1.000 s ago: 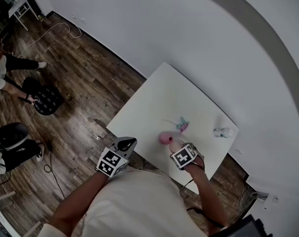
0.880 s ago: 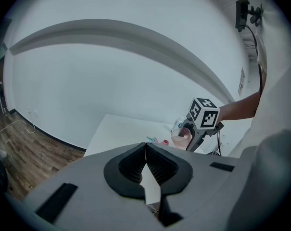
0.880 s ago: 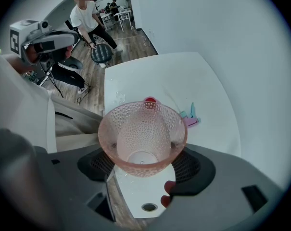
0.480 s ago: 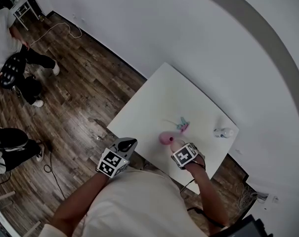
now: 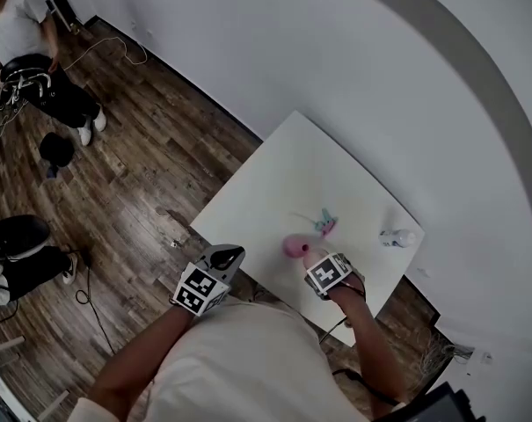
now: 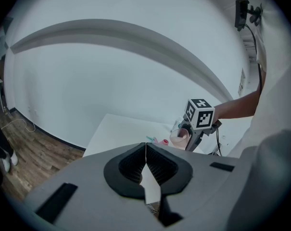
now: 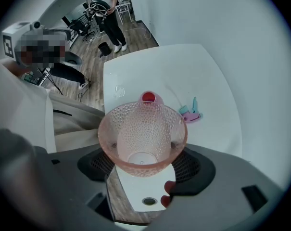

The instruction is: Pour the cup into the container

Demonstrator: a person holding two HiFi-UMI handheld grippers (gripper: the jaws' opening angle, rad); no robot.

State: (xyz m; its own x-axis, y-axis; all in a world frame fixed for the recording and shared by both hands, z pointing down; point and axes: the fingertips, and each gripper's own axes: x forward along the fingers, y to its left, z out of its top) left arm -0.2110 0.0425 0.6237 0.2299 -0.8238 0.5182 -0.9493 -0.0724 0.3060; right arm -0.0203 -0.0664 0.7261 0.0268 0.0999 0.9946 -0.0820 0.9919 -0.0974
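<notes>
Right gripper [image 7: 144, 168] is clamped on the pink dimpled cup [image 7: 143, 136]. The white counter [image 7: 150, 76] lies beneath the cup. A small pink container [image 7: 147, 98] sits just beyond the cup's rim. Left gripper [image 6: 145, 163] is well apart from the cup, jaws together and empty.

White table [image 5: 283, 174]: teal-pink item [image 5: 324, 223] mid-table, pink container [image 7: 147, 98] near it, clear object [image 5: 397, 235] by right edge.
</notes>
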